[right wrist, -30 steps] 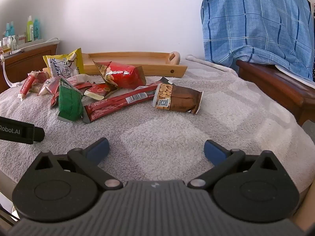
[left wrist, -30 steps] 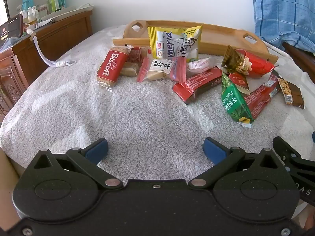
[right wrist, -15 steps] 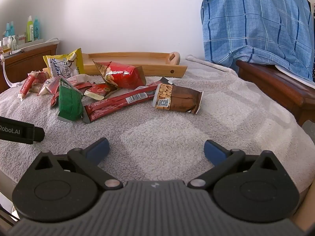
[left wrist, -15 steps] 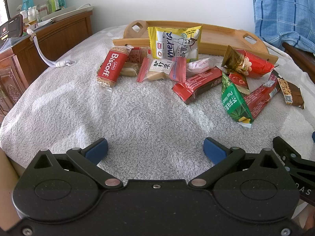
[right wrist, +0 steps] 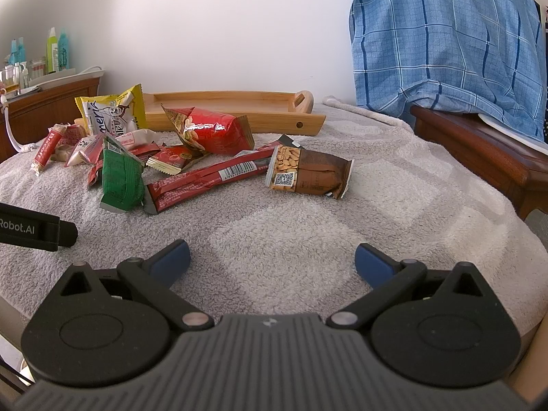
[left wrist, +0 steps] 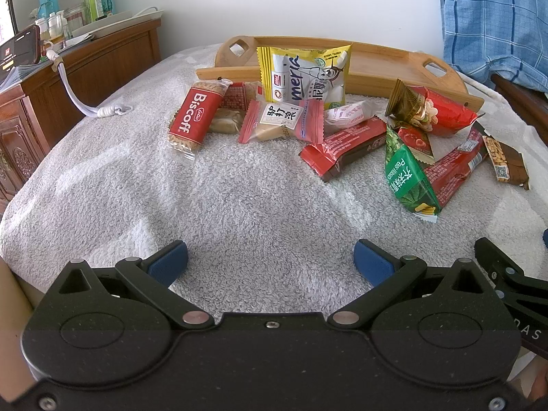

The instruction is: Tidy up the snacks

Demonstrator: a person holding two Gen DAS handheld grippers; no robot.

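Several snack packs lie in a loose heap on a grey towel. Among them are a red Biscoff pack, a yellow pouch leaning on the wooden tray, a green pea pack, a long red bar and a brown peanut pack. The tray behind them holds nothing that I can see. My left gripper hovers open near the towel's front edge, well short of the heap. My right gripper is open too, in front of the peanut pack.
A dark wooden cabinet with bottles and a white cable stands at the left. A blue checked cloth hangs over a wooden chair arm at the right. The left gripper's body shows at the right view's left edge.
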